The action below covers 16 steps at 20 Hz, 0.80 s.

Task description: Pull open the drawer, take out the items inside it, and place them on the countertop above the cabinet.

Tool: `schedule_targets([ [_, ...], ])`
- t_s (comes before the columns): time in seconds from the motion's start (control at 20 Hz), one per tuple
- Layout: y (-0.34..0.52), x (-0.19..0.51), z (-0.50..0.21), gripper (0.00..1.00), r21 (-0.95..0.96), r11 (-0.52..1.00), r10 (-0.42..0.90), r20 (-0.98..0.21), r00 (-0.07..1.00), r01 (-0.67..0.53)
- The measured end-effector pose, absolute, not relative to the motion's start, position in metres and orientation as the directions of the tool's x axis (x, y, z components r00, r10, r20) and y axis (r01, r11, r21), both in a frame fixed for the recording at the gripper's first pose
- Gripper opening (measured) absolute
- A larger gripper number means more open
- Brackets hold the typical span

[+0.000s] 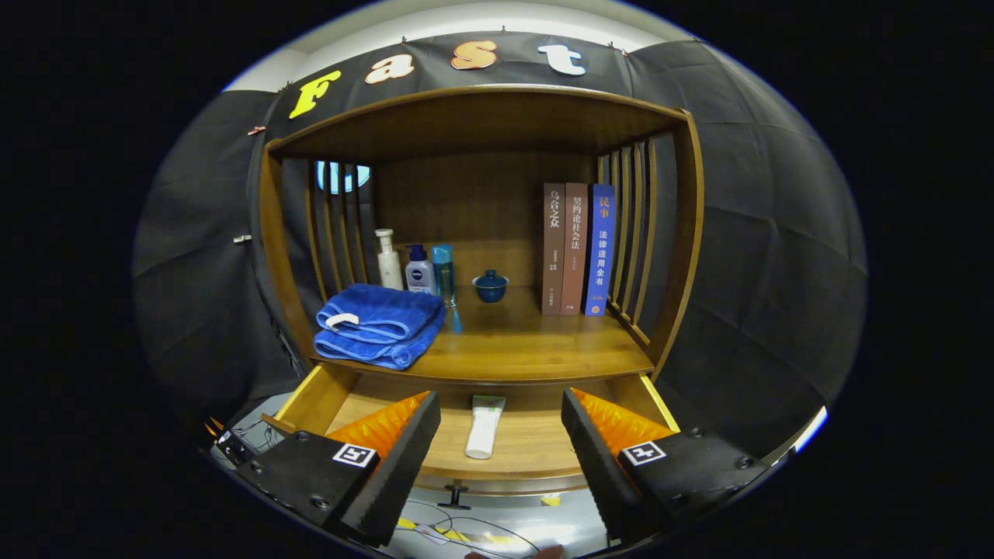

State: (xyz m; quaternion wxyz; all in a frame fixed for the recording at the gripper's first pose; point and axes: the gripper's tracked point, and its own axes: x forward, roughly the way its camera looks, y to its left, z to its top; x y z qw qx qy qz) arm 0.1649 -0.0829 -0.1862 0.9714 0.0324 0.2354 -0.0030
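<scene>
Claw (501, 415) open above tube (484, 425).

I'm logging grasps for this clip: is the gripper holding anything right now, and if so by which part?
Nothing is held. The gripper is open, its fingers spread wide above the open drawer, with the white tube lying untouched between them.

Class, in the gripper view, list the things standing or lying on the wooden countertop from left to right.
Folded blue towel → white pump bottle → small dark blue lidded cup → two brown books → blue book.
</scene>
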Motion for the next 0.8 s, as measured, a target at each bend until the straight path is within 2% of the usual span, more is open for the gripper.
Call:
schedule_targets([
  [0.5, -0.09, 0.184, -0.223, 0.99, 0.015, 0.999, -0.019, -0.551, 0.835, 0.032],
  [0.65, -0.082, 0.199, -0.244, 0.99, 0.009, 1.0, 0.014, -0.638, 0.77, -0.011],
  [0.8, -0.069, 0.209, -0.281, 0.99, 0.018, 0.998, 0.054, -0.757, 0.651, -0.062],
])
